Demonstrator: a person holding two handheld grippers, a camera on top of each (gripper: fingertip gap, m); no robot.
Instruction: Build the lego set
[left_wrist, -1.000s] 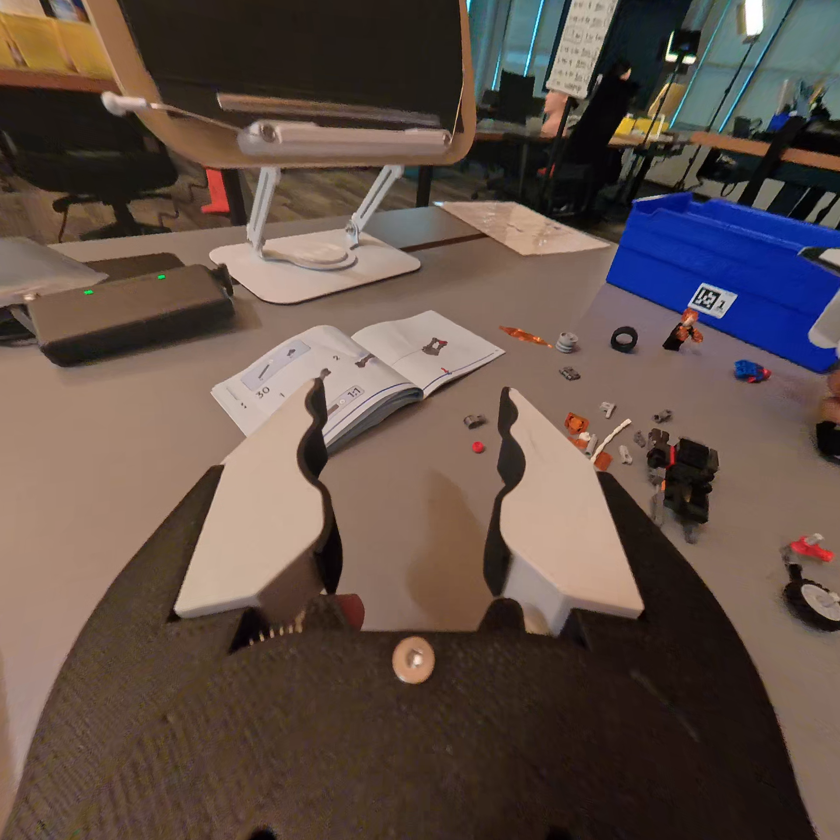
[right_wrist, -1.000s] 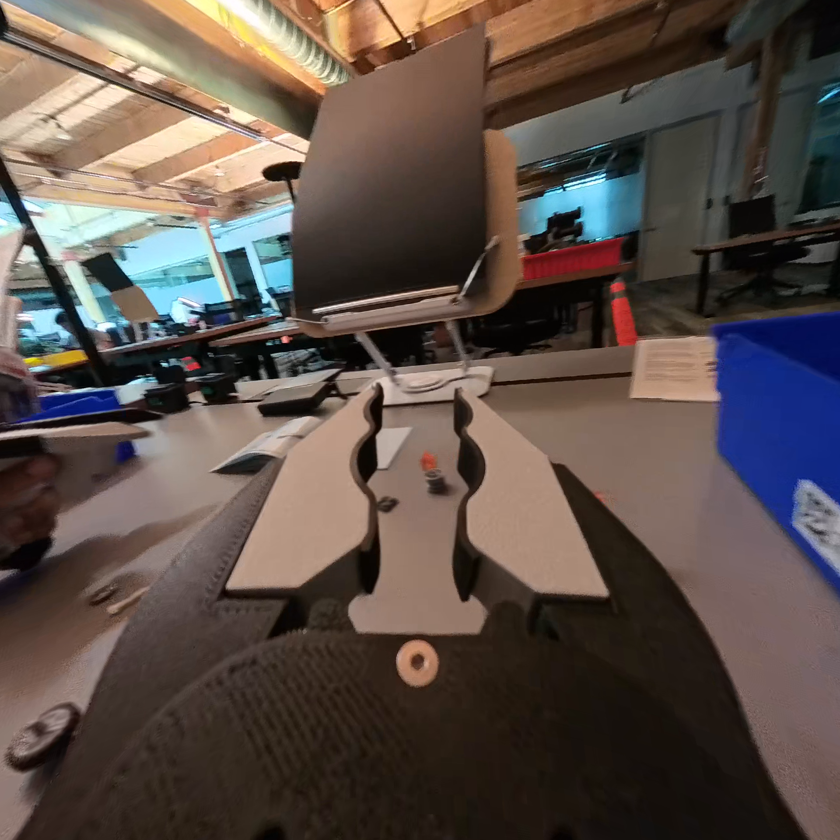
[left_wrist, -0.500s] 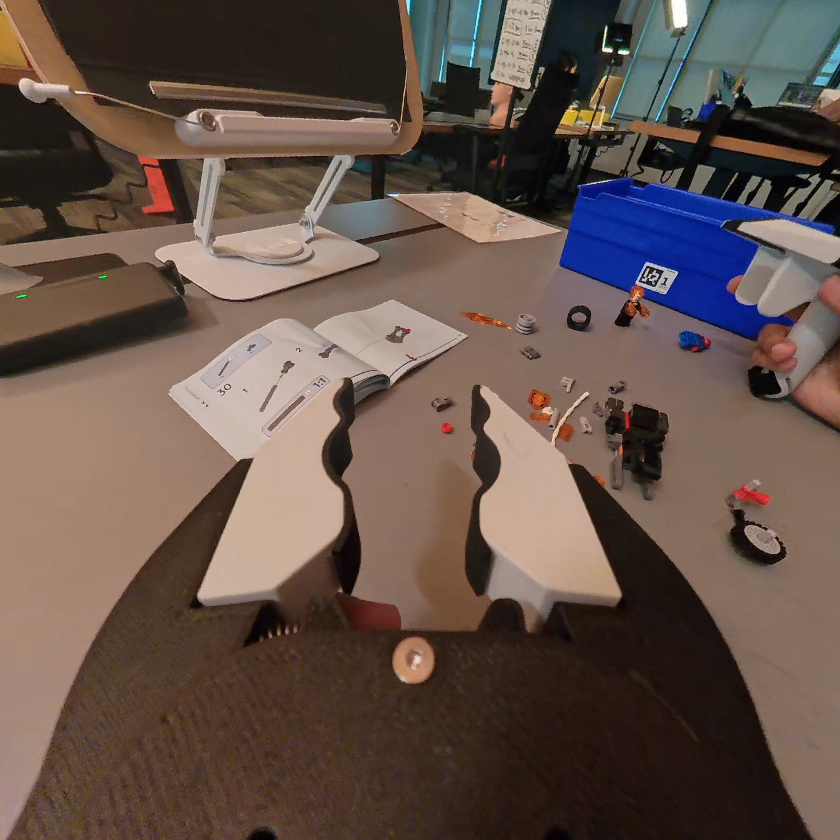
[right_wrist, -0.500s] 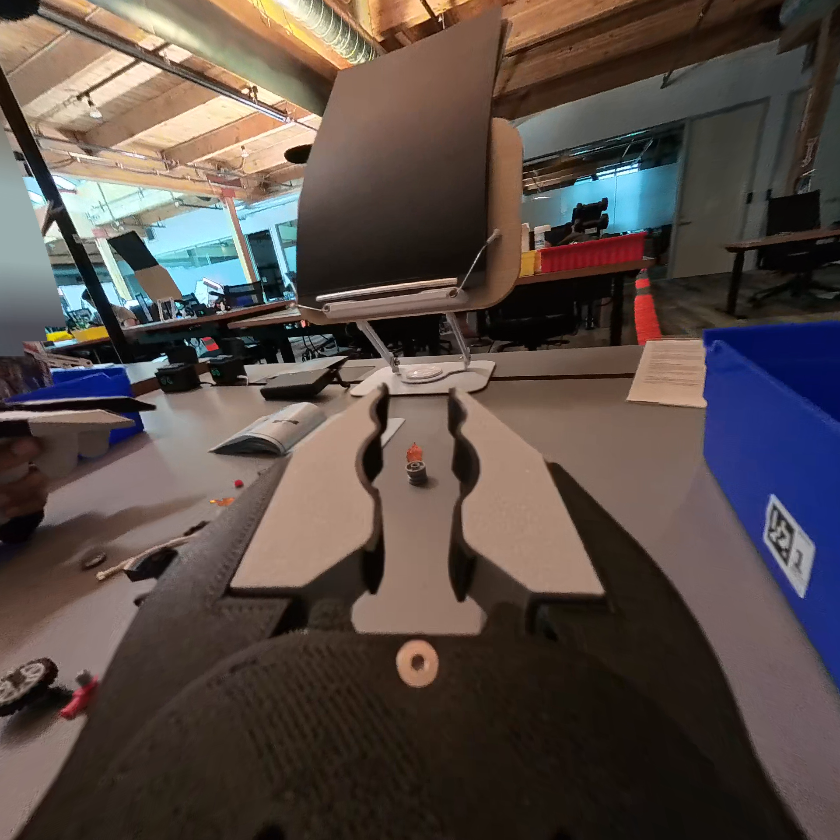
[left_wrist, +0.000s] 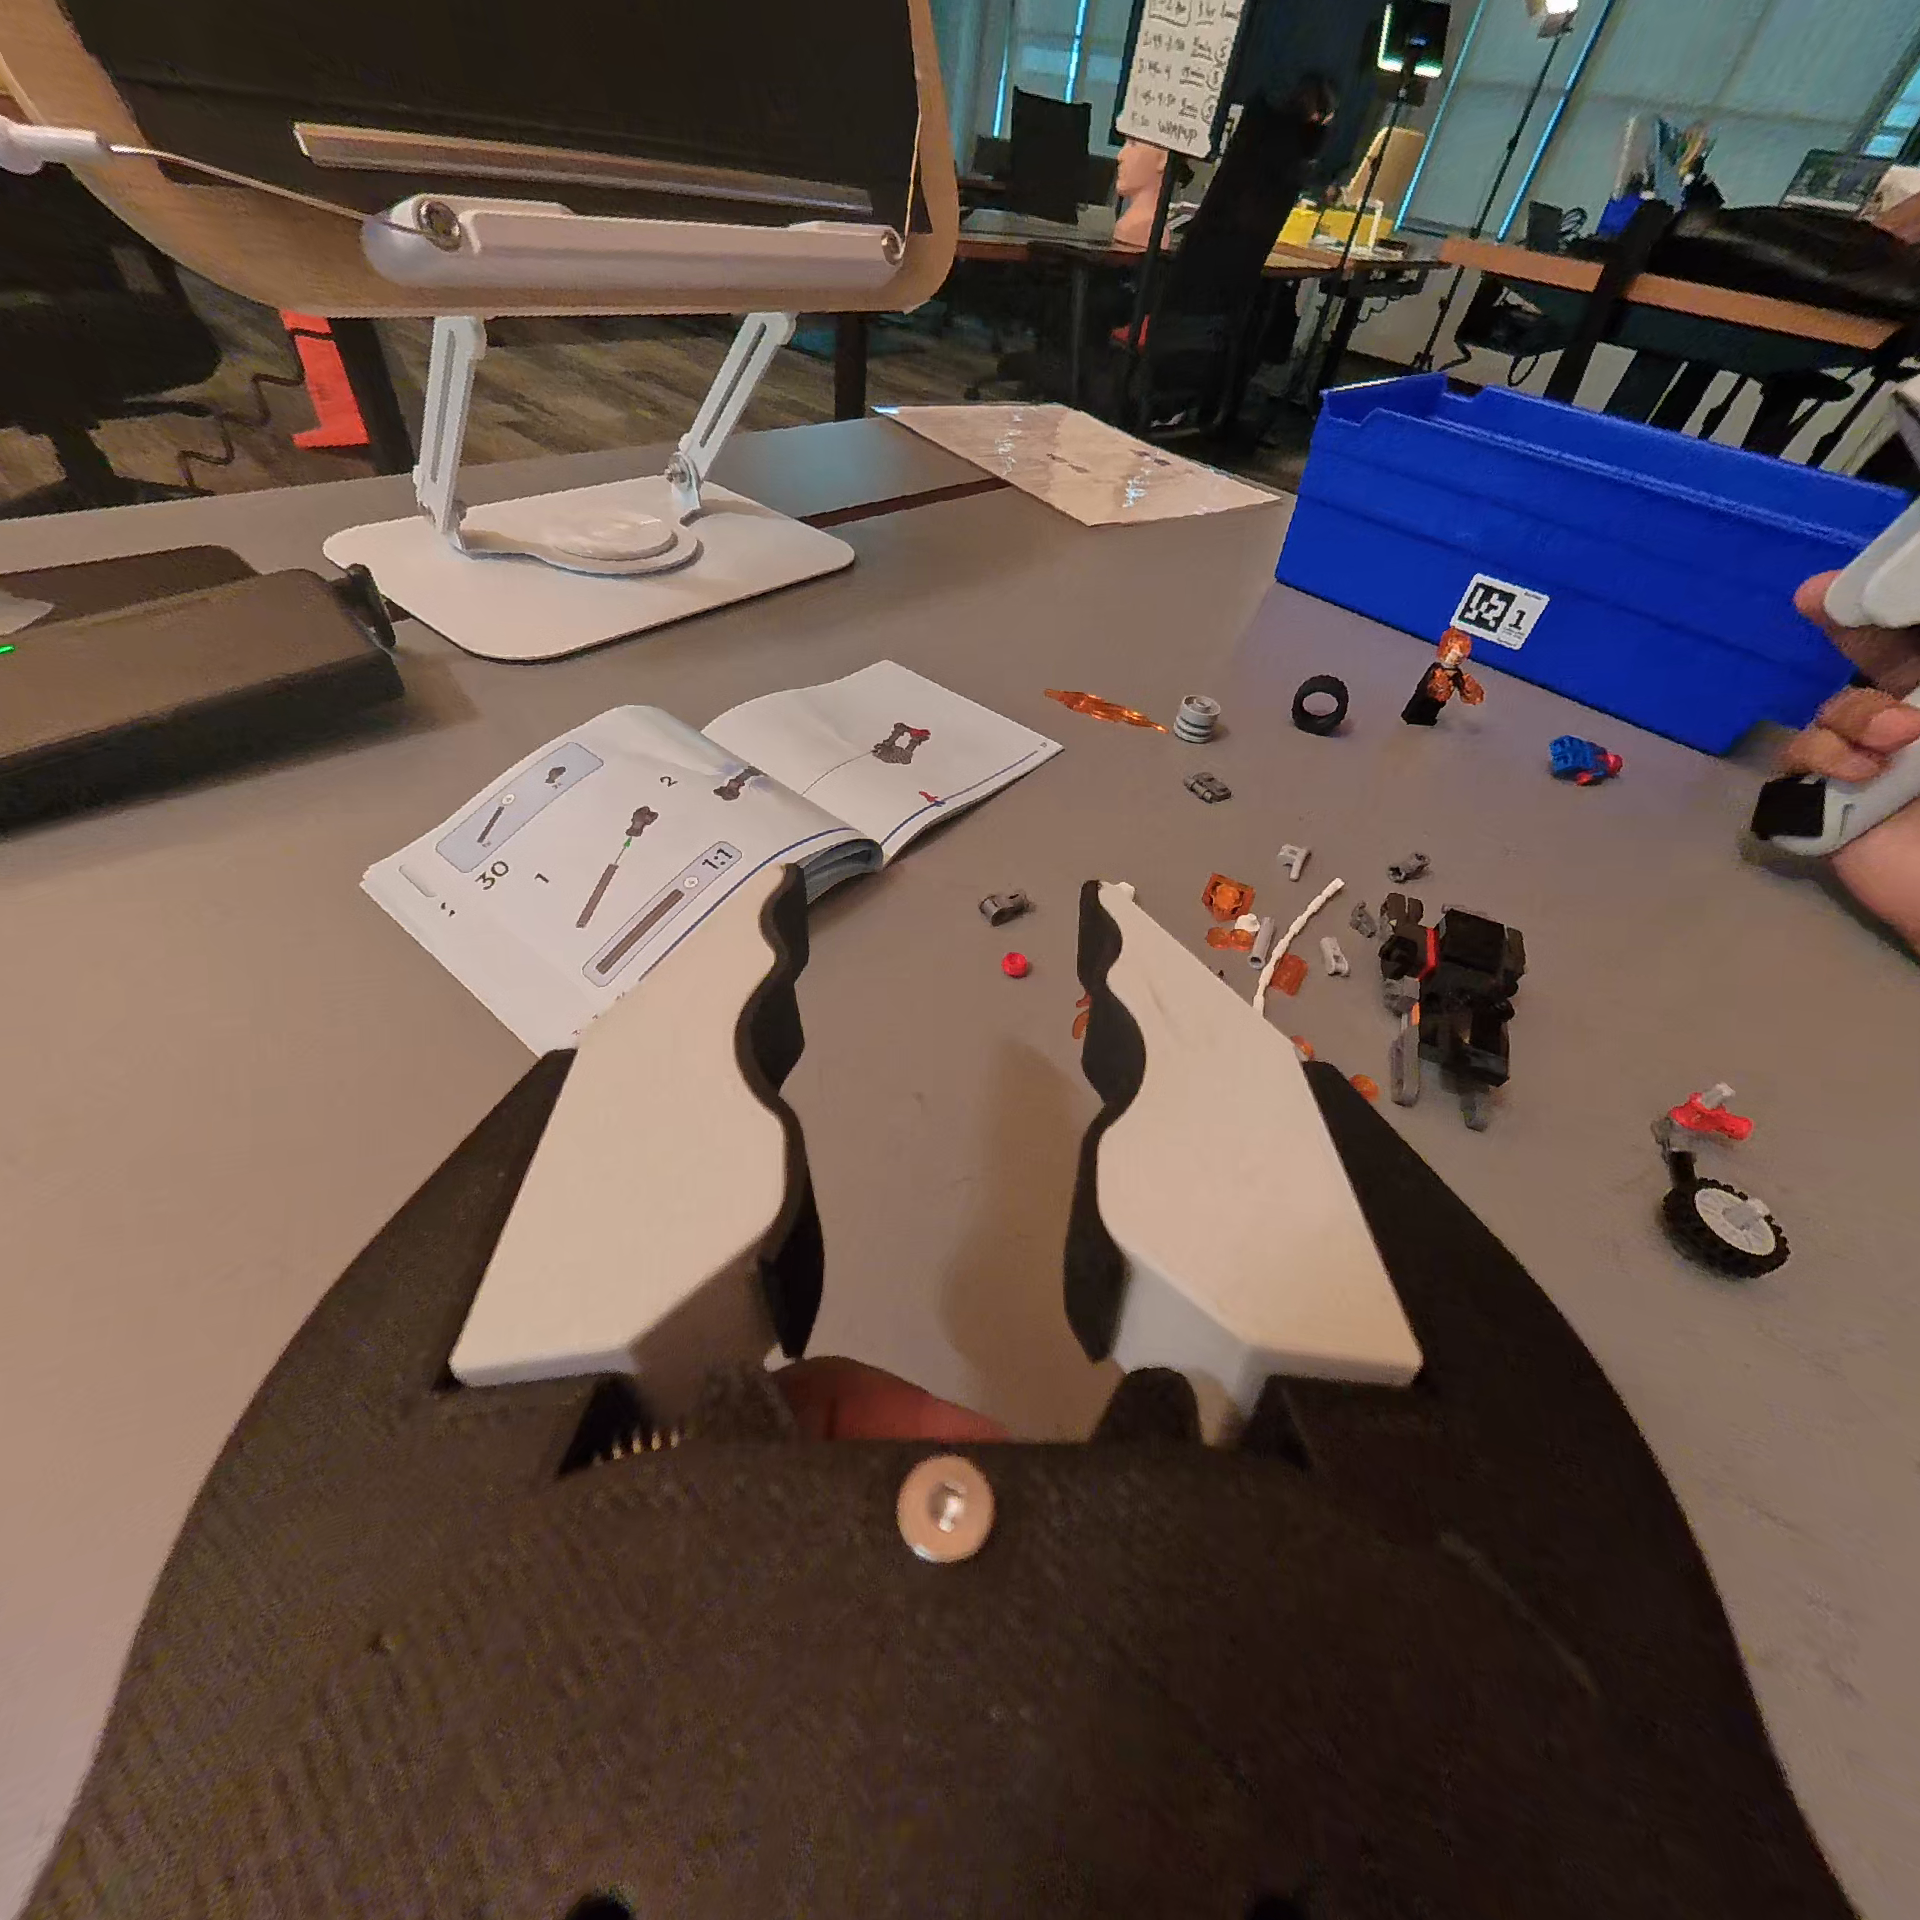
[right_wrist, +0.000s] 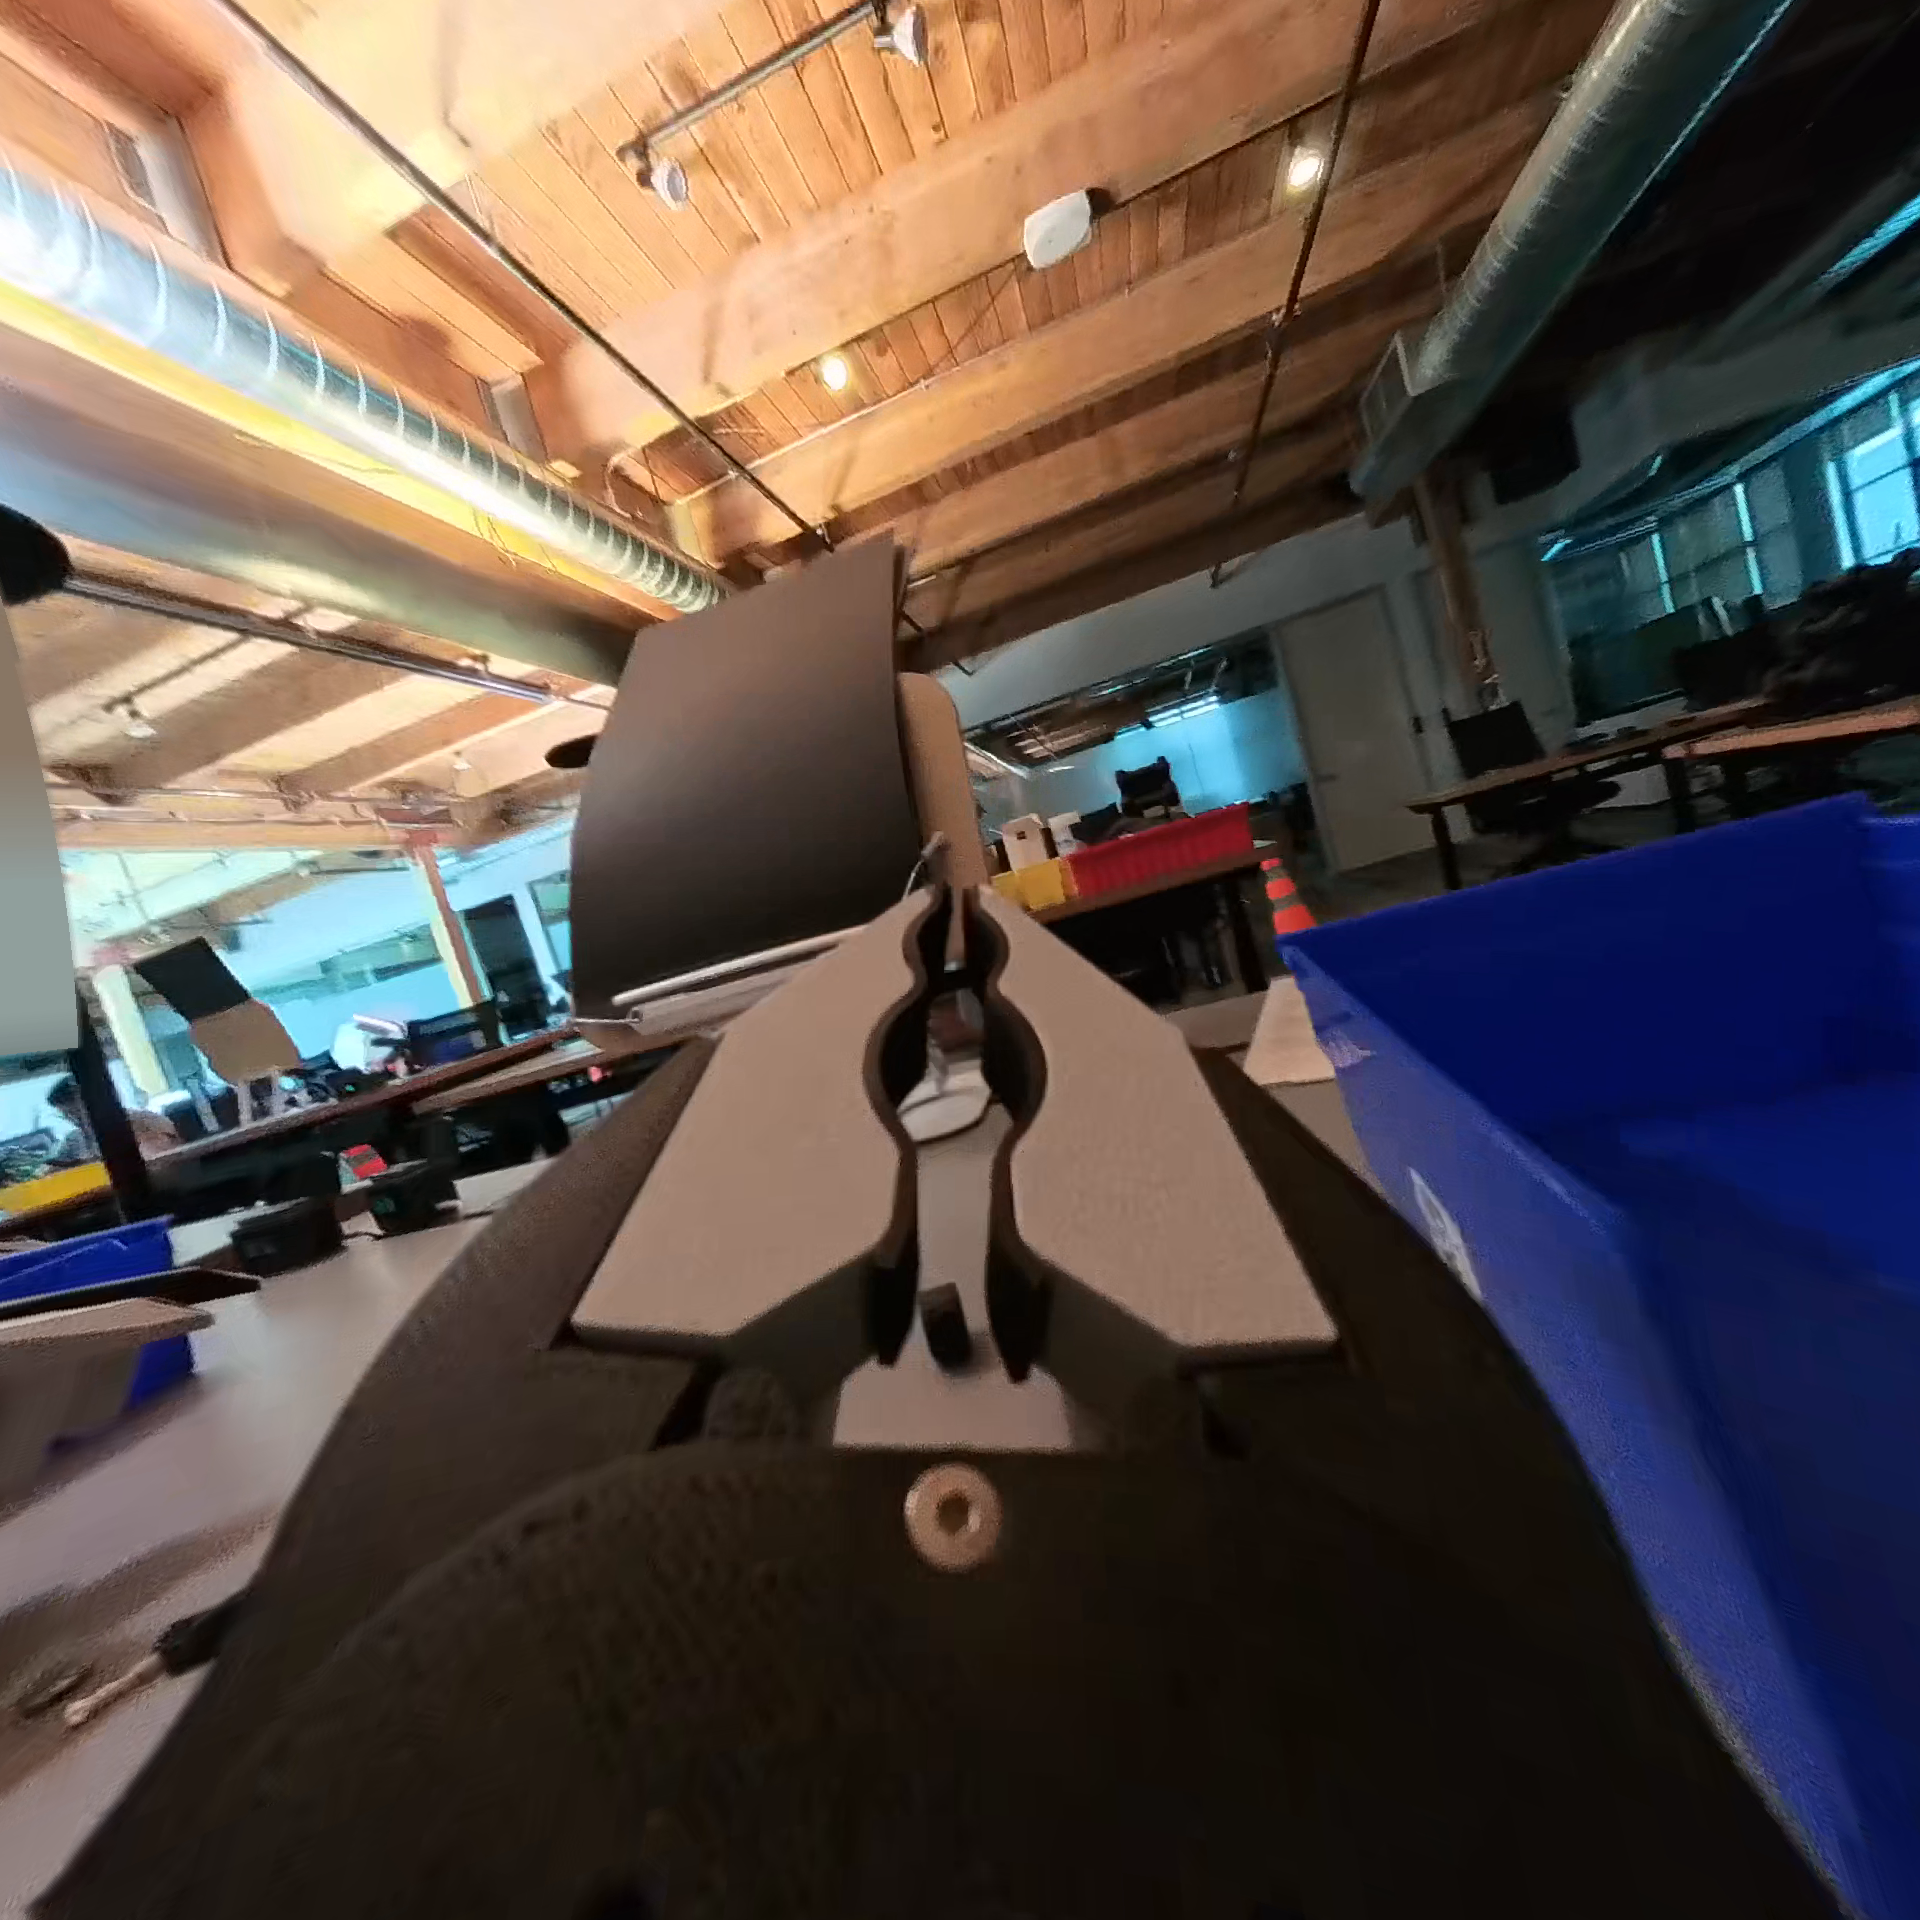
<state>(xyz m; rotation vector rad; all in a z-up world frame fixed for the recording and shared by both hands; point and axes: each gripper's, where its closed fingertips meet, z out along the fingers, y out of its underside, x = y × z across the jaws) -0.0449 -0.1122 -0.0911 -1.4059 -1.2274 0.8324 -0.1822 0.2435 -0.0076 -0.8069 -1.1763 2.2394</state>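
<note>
Each handheld gripper (left_wrist: 940, 894) has a textured black fan-shaped body. Its two pale grey wedge-shaped fingers (left_wrist: 644, 1164) have wavy black inner edges. A silver screw (left_wrist: 943, 1507) sits at six o'clock.

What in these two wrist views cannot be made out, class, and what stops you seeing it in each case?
- Right hand-held gripper, right wrist view: nearly shut, but whether it pinches anything is too small to tell.
- Blue bin contents, both views: its walls hide them.
- Small loose pieces, left wrist view: partly covered by the left hand-held gripper, too small to identify.
- Table, right wrist view: blurred, mostly blocked by the gripper body.
</note>
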